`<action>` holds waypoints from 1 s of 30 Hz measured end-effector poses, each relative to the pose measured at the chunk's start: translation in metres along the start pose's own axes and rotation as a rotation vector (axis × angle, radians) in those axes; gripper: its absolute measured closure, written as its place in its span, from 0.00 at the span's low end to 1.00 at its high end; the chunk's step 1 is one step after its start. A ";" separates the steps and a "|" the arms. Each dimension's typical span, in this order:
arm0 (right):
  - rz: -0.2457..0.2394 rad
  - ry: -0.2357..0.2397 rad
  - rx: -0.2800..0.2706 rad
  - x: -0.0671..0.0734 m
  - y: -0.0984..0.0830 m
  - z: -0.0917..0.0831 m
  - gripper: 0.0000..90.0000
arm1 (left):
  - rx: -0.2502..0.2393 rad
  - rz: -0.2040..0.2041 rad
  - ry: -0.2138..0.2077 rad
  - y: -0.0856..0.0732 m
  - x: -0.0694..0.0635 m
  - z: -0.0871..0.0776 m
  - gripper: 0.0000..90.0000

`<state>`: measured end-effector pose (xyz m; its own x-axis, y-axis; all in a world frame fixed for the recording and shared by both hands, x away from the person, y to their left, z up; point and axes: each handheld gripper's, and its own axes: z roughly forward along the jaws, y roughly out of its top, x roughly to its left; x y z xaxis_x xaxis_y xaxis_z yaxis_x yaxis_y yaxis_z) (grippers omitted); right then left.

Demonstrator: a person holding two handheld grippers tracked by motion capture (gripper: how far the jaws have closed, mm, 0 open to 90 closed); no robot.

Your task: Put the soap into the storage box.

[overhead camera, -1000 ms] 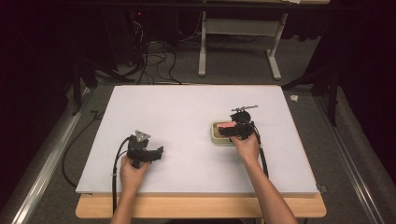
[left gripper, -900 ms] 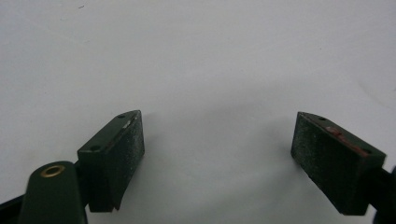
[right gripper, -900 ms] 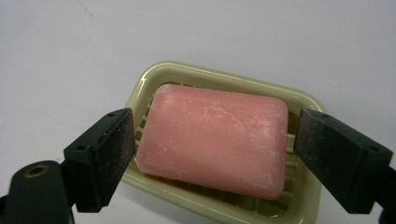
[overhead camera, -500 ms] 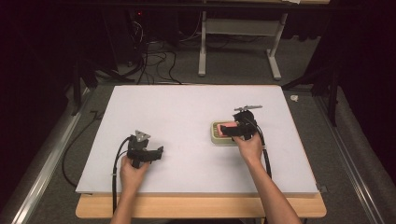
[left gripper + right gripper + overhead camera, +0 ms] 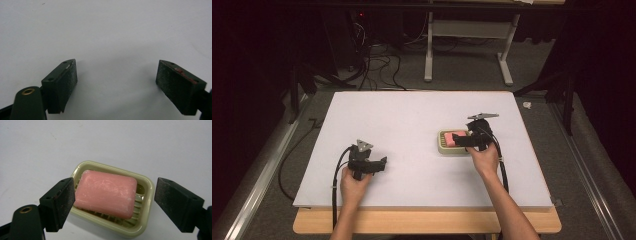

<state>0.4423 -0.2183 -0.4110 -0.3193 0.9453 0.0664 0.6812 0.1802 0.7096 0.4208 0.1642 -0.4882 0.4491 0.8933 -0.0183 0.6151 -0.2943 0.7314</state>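
Leftward, the left gripper [image 5: 379,165] rests on the white table [image 5: 412,120] with jaws wide apart on nothing, while near the right side the right gripper [image 5: 113,202] (jaws also spread) straddles a pink soap bar [image 5: 106,193] lying in its cream soap dish [image 5: 145,195].

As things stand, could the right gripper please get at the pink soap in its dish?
Probably yes: the right gripper is open just above the pink soap, which lies uncovered in the dish, with nothing between.
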 end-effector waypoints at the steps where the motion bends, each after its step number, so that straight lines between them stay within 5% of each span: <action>1: -0.001 -0.001 -0.006 -0.001 0.000 -0.001 0.20 | 0.000 0.000 0.000 0.000 0.000 0.000 0.20; 30: 0.023 -0.023 -0.055 -0.026 -0.016 -0.025 0.22 | 0.000 0.000 0.000 0.000 0.000 0.000 0.20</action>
<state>0.4230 -0.2526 -0.4069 -0.2883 0.9552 0.0670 0.6503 0.1439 0.7459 0.4208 0.1642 -0.4883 0.4488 0.8934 -0.0182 0.6151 -0.2941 0.7316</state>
